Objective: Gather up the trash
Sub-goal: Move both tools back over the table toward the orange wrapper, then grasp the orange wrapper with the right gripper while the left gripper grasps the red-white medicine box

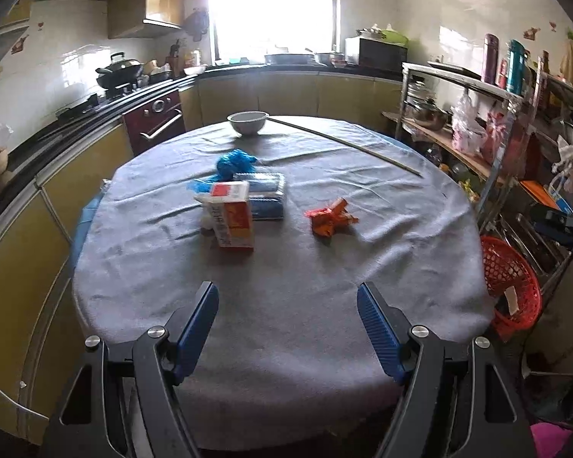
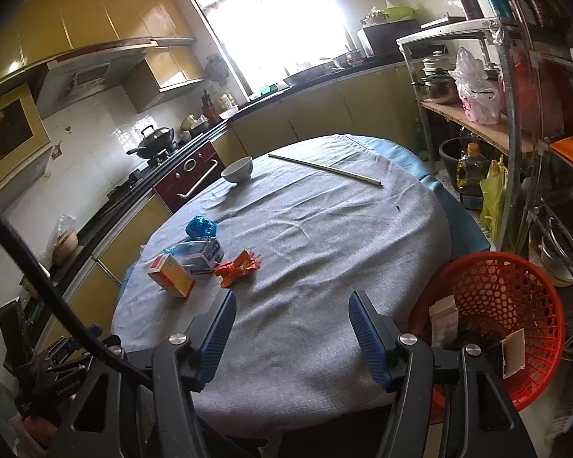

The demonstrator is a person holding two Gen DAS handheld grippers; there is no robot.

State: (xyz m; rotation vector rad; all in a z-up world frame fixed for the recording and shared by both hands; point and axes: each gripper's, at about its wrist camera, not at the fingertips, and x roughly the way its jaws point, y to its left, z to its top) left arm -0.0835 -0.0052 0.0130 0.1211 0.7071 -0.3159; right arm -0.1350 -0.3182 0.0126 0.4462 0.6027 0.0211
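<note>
Left gripper (image 1: 287,301) and right gripper (image 2: 292,311) both hung over the near edge of the grey-clothed table (image 1: 286,343), jaws spread wide, nothing held. Trash lay mid-table — an orange-and-white carton (image 1: 233,215) touching a blue packet (image 1: 266,194), crumpled blue plastic (image 1: 235,162) behind, an orange wrapper (image 1: 330,216) apart to the right. Red basket (image 2: 515,286) stood beside the table — cardboard scraps inside.

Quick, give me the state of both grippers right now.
Left gripper: open, holding nothing, above the table.
Right gripper: open, holding nothing, beside the red basket.
</note>
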